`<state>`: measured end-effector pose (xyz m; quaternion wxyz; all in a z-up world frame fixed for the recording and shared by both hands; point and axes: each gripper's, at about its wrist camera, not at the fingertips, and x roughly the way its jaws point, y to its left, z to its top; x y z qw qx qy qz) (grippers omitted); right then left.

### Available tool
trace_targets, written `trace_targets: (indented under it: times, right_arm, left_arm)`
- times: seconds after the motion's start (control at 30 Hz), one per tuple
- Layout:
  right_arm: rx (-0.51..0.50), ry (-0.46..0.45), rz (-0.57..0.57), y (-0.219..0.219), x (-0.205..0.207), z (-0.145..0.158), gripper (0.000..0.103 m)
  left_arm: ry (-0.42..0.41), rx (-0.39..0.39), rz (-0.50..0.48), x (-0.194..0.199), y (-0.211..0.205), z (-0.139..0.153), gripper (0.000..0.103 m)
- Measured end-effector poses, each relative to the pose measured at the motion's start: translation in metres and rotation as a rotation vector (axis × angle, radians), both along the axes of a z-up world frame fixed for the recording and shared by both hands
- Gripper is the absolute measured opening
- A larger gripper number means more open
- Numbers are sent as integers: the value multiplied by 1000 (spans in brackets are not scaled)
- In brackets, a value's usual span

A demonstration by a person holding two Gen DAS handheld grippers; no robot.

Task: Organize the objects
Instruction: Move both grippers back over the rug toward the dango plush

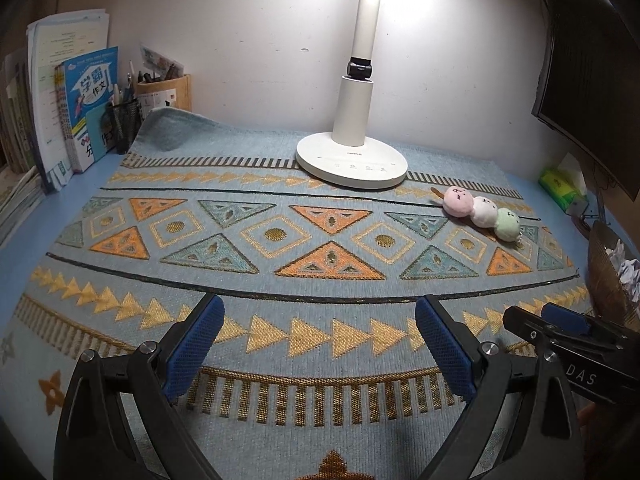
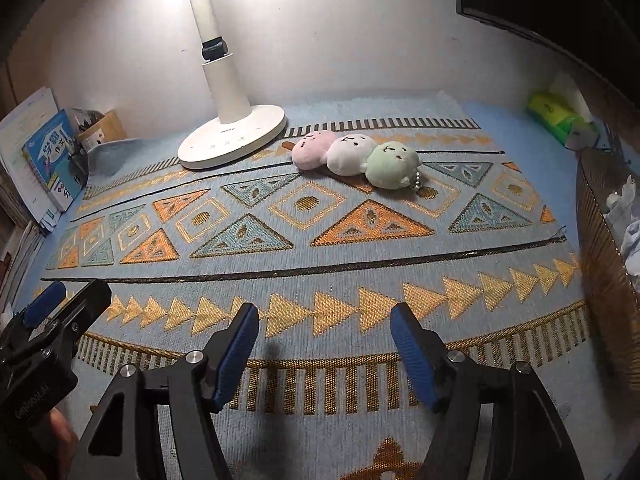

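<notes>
Both grippers hang low over the patterned mat (image 1: 280,184), side by side, and neither one has anything. The left gripper (image 1: 320,344) has its blue-padded fingers (image 1: 196,348) spread wide, bare mat between them. The right gripper (image 2: 324,354) is parted too, fingers (image 2: 412,354) apart with only woven triangles showing in the gap. In the left wrist view the right gripper pokes in at the lower right edge; in the right wrist view the left one sits at the lower left, a bit of hand (image 2: 60,436) under it.

The plush dango skewer (image 2: 354,156), pink, white and green balls in a row, lies on the far part of the mat, well apart from both grippers. Its pink end is just beside the round base of the white desk lamp (image 2: 236,136); whether they touch, I cannot tell. A small bead chain hangs off the green end.

Open mat runs from the fingers to the toy. On the surface's left edge stand books (image 1: 90,108), a black mesh pen cup (image 1: 124,124) and a tan holder (image 1: 164,94) stuffed with pens, with the mat's corner curled up against them. On the right, a green tissue pack (image 2: 556,116) sits by the wall under a dark monitor (image 1: 592,72), and a brown basket (image 2: 600,232) of crumpled paper crowds the mat's right side.
</notes>
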<state>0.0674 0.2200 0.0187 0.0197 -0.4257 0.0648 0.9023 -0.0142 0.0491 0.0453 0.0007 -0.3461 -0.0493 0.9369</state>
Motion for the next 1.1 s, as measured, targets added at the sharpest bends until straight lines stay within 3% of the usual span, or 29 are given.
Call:
trace_targets:
  times: [0.07,0.1,0.4,0.77,0.9,1.03,1.1]
  right_arm:
    - [15,4,-6,-1,1,1,85]
    - [20,12,-8,-2,2,2,87]
    - [0,27,-8,1,2,4,87]
    - [-53,-22,-11,10,-7,-1,87]
    - [-39,-61,39,3,-21,6,87]
    - [84,-9,57,0,-42,32,87]
    - [117,22,32,5,-54,38,87]
  left_arm:
    - [2,-18,-17,0,4,0,96]
    - [3,-29,-22,1,6,0,96]
    - [20,-49,-27,4,9,2,98]
    - [7,-51,-36,2,11,0,98]
    - [-25,-66,-34,-9,10,4,98]
    - [-11,-81,-91,-29,9,25,101]
    - [10,-100,-74,-41,7,25,102]
